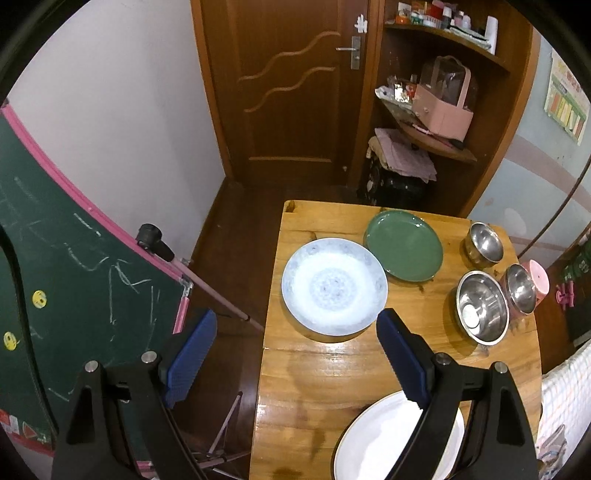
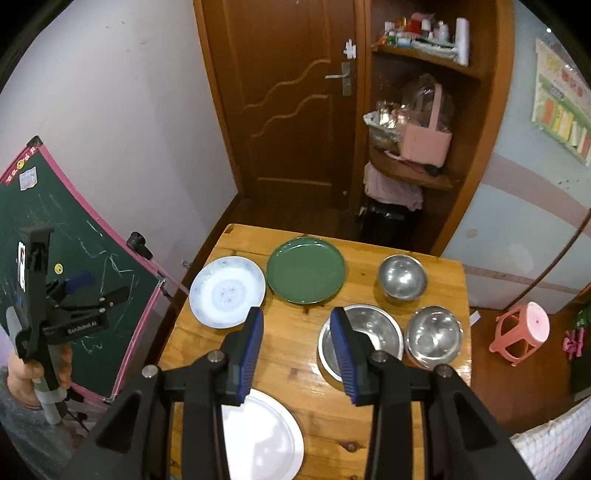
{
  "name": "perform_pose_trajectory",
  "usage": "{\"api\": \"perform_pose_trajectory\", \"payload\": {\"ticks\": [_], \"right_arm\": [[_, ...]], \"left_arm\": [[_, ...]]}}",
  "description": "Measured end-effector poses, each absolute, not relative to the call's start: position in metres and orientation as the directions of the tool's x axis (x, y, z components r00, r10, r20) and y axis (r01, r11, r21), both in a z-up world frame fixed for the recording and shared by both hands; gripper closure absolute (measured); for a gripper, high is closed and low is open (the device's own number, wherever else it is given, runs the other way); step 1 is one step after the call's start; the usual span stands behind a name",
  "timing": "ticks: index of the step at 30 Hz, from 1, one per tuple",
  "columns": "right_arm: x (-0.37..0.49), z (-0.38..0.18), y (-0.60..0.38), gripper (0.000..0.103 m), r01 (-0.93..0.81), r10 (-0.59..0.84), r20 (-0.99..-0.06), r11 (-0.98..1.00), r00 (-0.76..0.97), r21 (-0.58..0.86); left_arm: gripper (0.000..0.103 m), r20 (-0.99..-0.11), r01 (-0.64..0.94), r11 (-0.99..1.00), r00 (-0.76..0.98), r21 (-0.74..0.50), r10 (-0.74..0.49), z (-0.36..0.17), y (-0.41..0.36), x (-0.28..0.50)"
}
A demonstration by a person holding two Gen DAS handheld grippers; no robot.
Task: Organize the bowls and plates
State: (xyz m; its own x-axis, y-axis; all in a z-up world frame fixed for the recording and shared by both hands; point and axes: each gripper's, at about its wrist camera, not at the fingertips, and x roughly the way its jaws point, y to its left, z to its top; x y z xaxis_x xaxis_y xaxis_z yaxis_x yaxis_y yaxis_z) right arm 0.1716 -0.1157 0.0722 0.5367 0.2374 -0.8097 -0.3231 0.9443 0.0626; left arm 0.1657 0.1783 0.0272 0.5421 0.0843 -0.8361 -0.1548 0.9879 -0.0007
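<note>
On the left claw (image 2: 79,284) body, white "GenRobot.AI" lettering, jaws wide, empty, right claw (image 2: 297,334) part-open over wooden table (image 2: 291,373), empty.

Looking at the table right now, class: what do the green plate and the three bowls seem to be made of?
Green plate: probably glazed ceramic; smooth, glossy, even colour.
Three bowls: likely stainless steel; silvery, mirror-like reflections inside.

My right claw's arm covers the near side of the plain white round plate (image 1: 373,443), which also runs off the bottom edge. The big shiny steel bowl (image 2: 373,328) sits half behind my claw pad. Shelf clutter (image 2: 417,26) too small to read.
</note>
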Motion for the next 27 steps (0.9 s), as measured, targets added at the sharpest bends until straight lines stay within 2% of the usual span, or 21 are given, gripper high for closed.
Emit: {"api": "perform_pose_trajectory", "payload": {"ticks": [10, 27], "right_arm": [[0.241, 0.027, -0.099, 0.065, -0.313, 0.209, -0.873, 0.947, 0.441, 0.069], [0.330, -0.071, -0.119, 0.065, -0.265, 0.228, -0.920, 0.953, 0.318, 0.144]], "left_arm": [[0.016, -0.871, -0.179, 0.982, 0.490, -0.064, 0.033, -0.009, 0.193, 0.214], [0.018, -0.873, -0.077, 0.977, 0.468, -0.198, -0.140, -0.068, 0.113, 0.344]]}}
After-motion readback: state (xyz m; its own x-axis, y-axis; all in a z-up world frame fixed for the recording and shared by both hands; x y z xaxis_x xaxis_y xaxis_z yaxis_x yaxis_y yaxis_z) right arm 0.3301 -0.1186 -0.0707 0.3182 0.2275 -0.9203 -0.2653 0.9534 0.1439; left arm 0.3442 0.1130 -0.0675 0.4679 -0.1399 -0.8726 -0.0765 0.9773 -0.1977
